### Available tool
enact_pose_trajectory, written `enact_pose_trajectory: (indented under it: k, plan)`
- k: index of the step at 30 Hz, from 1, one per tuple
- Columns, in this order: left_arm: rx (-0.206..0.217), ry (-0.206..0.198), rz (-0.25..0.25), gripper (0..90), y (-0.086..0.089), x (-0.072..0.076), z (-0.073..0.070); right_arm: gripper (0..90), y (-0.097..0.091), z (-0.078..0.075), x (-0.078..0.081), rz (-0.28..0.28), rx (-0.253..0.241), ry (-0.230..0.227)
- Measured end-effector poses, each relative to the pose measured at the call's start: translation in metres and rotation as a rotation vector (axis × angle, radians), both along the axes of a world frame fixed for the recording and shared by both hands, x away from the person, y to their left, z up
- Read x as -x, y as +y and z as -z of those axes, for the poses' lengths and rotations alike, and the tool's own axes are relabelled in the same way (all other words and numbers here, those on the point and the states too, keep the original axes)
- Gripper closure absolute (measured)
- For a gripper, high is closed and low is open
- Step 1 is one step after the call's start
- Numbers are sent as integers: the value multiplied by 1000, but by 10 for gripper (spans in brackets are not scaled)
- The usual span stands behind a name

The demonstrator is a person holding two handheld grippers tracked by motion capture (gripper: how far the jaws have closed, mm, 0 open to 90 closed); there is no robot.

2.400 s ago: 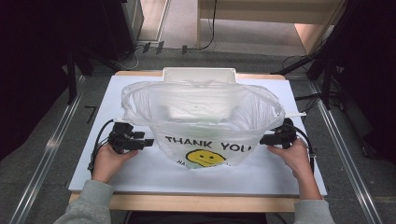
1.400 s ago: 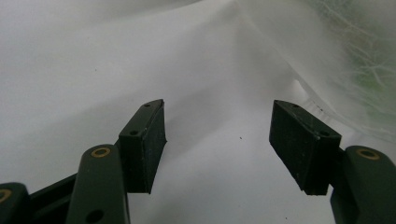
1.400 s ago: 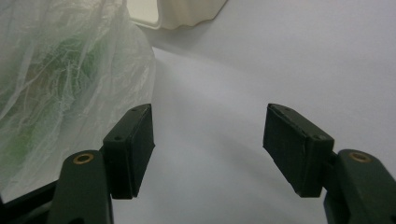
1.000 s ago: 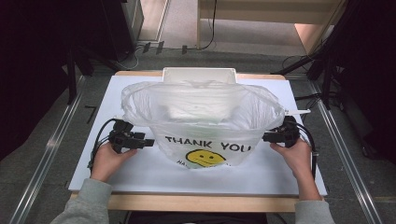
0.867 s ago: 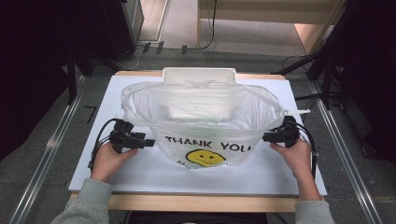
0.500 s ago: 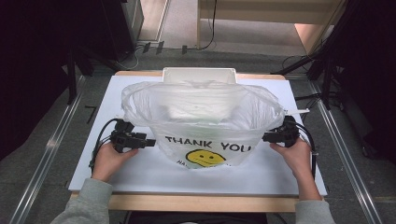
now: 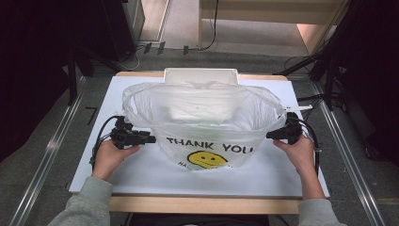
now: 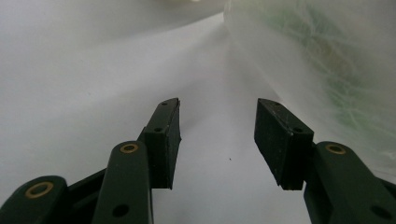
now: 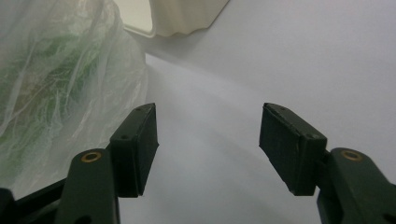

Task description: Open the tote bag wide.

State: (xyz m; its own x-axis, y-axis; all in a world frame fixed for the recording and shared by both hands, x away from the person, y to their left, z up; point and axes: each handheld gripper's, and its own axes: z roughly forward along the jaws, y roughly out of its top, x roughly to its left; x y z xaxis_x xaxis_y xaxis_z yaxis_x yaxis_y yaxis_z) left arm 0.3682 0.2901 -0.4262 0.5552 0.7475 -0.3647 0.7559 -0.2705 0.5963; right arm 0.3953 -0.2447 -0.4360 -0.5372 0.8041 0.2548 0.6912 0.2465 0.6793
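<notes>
Left hand-held gripper [image 8: 217, 140] closing, "THANK YOU" bag [image 7: 207, 136]

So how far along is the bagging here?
Done: the bag stands open on the white board, with something greenish showing through its film; what it is I can't tell. In hand: the left gripper and right gripper sit at the bag's two sides, jaws open with nothing between them, though both have just been closing. Left: gripping the bag. The white bin waits behind.
</notes>
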Motion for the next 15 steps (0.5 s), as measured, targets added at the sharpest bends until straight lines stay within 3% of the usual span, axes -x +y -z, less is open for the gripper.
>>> enact_pose_trajectory:
  k: [3, 5, 6, 11, 15]
  plan:
    - [54, -11, 10, 495, 0, -4, -11, 406, -5, -5, -4, -20, -10, -7]
    - [26, -60, 43, 489, -2, -6, -21, 414, -7, -10, -7, -40, -11, -12]
    - [13, -77, 66, 509, -1, -10, -29, 427, -11, -18, -11, -71, -37, -11]
    - [8, -63, 83, 572, 6, -24, -42, 432, -13, -39, -19, -150, -67, -29]
    - [-8, -82, 111, 687, 7, -30, -50, 460, -9, -57, -25, -180, -50, -42]
